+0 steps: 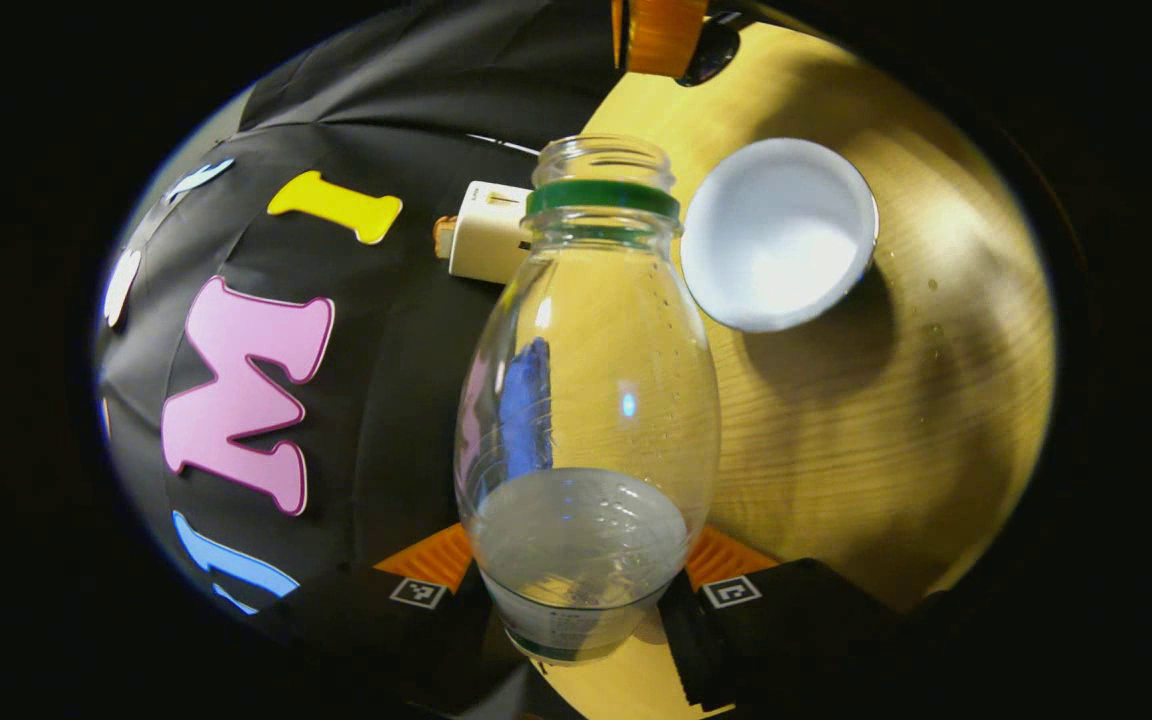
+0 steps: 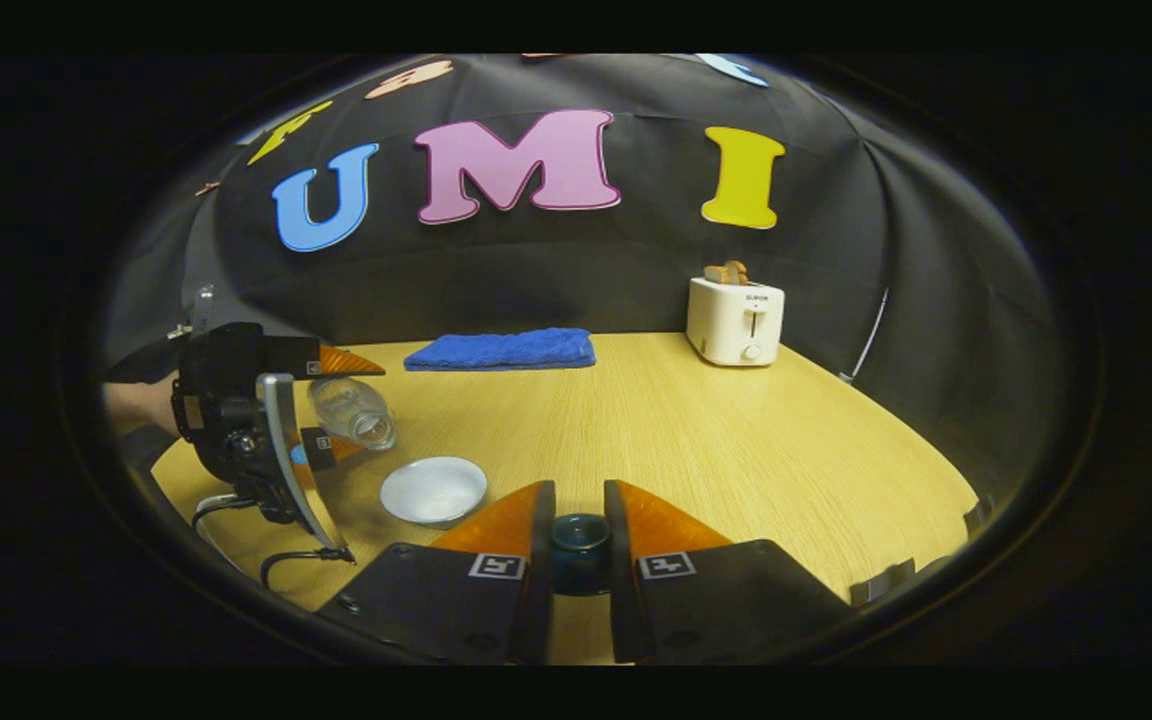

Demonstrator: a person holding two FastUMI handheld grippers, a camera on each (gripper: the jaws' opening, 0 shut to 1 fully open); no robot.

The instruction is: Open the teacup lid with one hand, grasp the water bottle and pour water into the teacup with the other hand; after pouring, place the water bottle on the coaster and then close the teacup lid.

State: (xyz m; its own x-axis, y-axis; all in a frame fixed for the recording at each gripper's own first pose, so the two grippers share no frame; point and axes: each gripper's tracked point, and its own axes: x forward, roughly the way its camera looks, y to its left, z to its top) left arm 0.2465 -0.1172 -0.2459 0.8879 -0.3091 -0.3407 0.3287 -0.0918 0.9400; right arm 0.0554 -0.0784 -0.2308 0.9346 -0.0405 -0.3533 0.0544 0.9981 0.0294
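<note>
Clear water bottle point(image 1: 586, 400) tilted in left gripper point(image 1: 576, 595) fingers beside teacup point(image 1: 776, 235), right gripper point(image 2: 579, 545) fingers pinching lid point(image 2: 579, 535)

Left gripper point(image 1: 576, 590) tipped sideways, jaws clamped on its load, right gripper point(image 2: 578, 530) level, jaws pinching narrowly

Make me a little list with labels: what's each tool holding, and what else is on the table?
left tool: shut on the bottle, tipped toward the cup
bottle: cap off, some water inside
cup: white, open, on the table
right tool: shut on the dark lid
at the back: blue towel, toaster
</note>
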